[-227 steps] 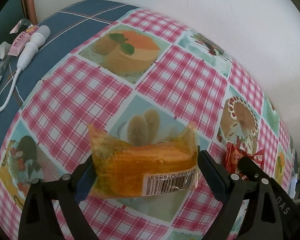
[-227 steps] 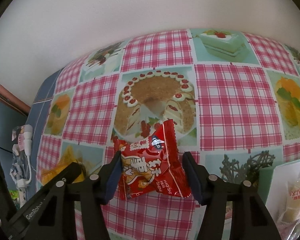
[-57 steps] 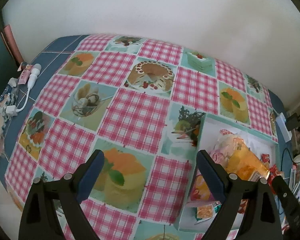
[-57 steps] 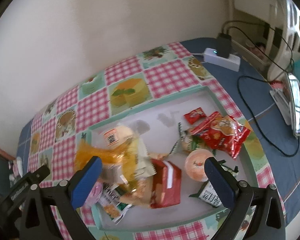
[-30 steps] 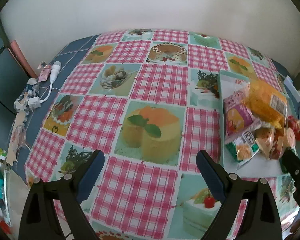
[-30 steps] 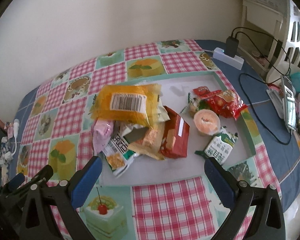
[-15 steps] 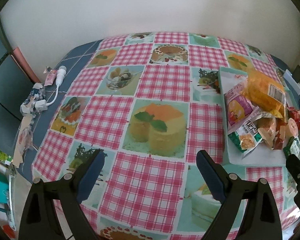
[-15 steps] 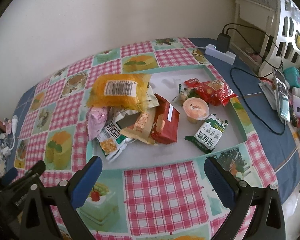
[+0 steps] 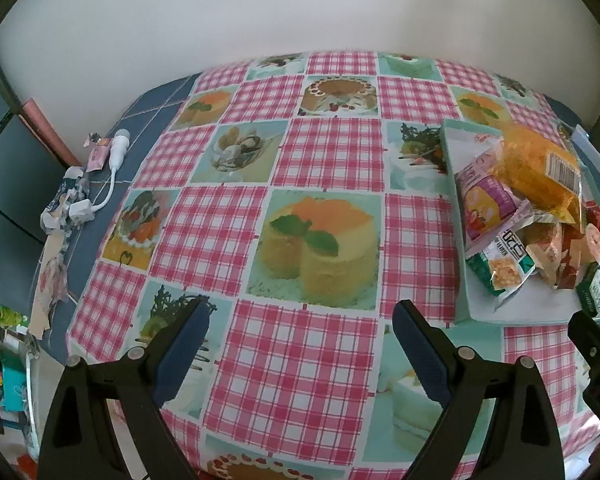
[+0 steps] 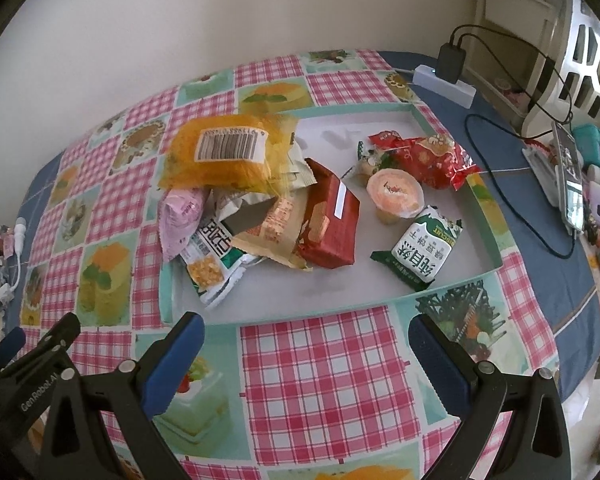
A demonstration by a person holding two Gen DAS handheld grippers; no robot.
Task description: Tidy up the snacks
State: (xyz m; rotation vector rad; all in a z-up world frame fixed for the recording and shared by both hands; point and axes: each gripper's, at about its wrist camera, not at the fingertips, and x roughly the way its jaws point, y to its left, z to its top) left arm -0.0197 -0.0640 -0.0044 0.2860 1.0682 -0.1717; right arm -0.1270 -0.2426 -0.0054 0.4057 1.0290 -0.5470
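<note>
Pink check, teal panels and bright wrappers ahead of my two tools

Under both tools I see the cloth [image 9: 332, 168] in pink-and-white check, alternating with pale teal squares printed with cakes; past its edge the cover [image 10: 540, 200] is plain blue. Ahead of my right tool the tray [image 10: 486, 224] has a mint-green rim and white floor. In it: an orange pack [image 10: 224, 160] with a white barcode label, a lilac sachet [image 10: 180, 216], a dark red biscuit pack [image 10: 328, 220], a green-and-white pack [image 10: 420, 248], a peach cup [image 10: 394, 192], a shiny red bag [image 10: 432, 160]. My fingers [image 10: 172, 364] are black with blue pads.
</note>
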